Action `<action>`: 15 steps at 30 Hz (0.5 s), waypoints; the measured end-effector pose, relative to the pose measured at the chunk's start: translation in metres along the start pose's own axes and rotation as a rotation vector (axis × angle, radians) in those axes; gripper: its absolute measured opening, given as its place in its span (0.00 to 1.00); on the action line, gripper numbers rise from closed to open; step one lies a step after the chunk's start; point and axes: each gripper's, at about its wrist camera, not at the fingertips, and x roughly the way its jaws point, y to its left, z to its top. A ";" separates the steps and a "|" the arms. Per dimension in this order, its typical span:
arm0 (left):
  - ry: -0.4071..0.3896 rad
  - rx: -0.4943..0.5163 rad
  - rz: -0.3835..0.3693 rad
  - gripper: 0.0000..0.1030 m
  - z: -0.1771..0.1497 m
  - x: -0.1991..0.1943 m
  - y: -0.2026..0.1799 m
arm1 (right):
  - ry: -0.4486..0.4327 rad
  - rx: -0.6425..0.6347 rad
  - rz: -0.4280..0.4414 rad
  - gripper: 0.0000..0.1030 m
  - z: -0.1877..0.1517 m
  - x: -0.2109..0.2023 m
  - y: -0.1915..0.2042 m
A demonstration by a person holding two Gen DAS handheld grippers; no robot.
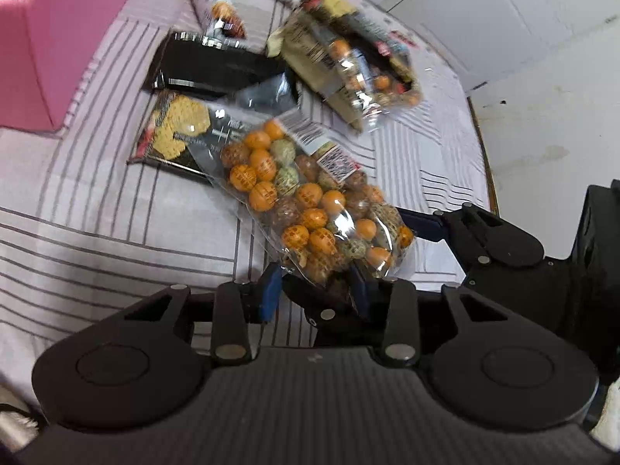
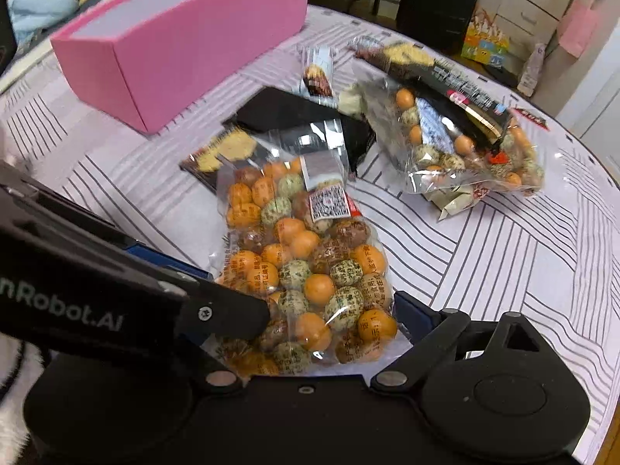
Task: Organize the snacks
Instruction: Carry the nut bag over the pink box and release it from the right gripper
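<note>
Clear plastic bag of orange and green balls (image 2: 306,271): near end pinched by left gripper (image 1: 316,290), flanked by wide-spread right gripper (image 2: 329,317), apparently for boxing in pink cardboard box (image 2: 186,38).

left gripper (image 1: 316,290) pinched near end of clear bag of orange and green candy balls (image 1: 306,201) over striped cloth (image 1: 97,232); right gripper (image 1: 418,224) beside it.

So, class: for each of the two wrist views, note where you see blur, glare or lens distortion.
Left wrist view: motion blur smears the far snack packets; the tablecloth stripes bow from the fisheye. Right wrist view: the bag of wrapped balls is fairly sharp, with glare on its clear film; the pink box looks curved and soft.
</note>
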 end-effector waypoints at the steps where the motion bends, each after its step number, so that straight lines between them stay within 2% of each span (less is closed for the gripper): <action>1: -0.006 0.016 0.001 0.35 -0.001 -0.007 -0.002 | -0.019 0.006 0.000 0.93 -0.001 -0.006 0.002; 3: -0.023 0.044 -0.004 0.35 -0.004 -0.023 -0.007 | -0.067 0.009 -0.008 0.93 -0.003 -0.020 0.009; 7: -0.036 0.100 0.024 0.35 -0.013 -0.048 -0.016 | -0.105 0.040 0.012 0.92 -0.006 -0.037 0.022; 11: -0.033 0.129 0.058 0.35 -0.022 -0.064 -0.019 | -0.112 0.030 0.014 0.90 -0.007 -0.048 0.040; 15: -0.041 0.135 0.060 0.35 -0.026 -0.078 -0.018 | -0.119 0.009 0.004 0.89 -0.005 -0.059 0.052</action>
